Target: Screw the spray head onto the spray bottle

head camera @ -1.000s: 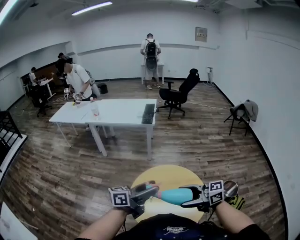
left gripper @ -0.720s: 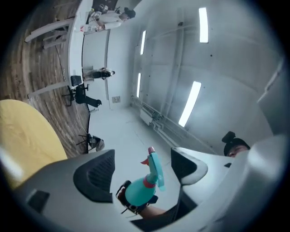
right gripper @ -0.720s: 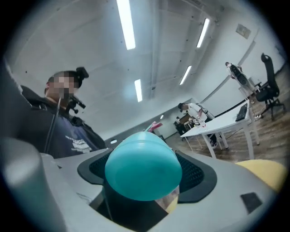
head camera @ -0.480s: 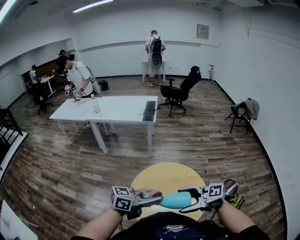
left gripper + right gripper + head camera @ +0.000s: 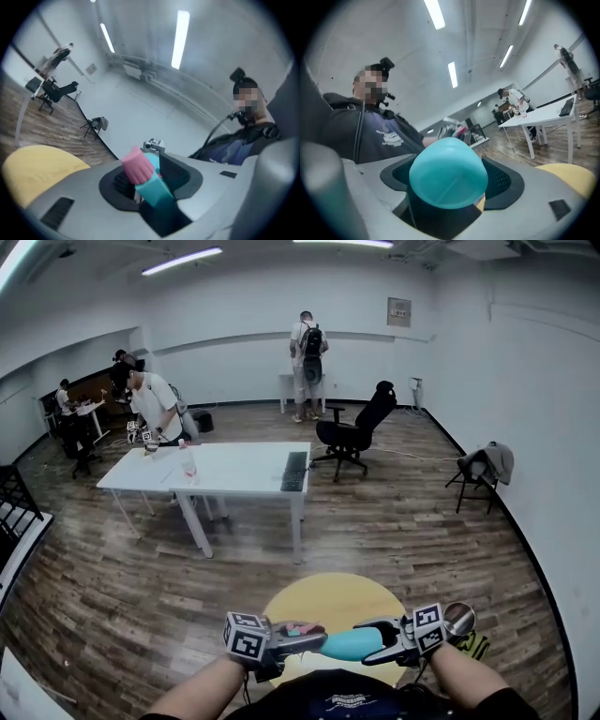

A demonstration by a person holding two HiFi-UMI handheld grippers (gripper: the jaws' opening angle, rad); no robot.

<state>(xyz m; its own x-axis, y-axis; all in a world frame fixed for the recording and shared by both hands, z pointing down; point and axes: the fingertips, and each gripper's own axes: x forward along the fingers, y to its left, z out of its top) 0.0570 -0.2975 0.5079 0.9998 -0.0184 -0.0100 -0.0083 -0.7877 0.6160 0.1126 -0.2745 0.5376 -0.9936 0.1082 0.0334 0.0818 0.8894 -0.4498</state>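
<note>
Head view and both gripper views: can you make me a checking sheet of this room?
Surface: round yellow table.
Job's things: spray head and teal spray bottle, held close together in the air.
Clutter: nothing seen.
Grippers: left gripper jaws opening, spray head between them; right gripper jaws shut on spray bottle.
Cables: light cable on floor near far wall.
Surroundings: wooden floor, white table, office chair, people.
</note>
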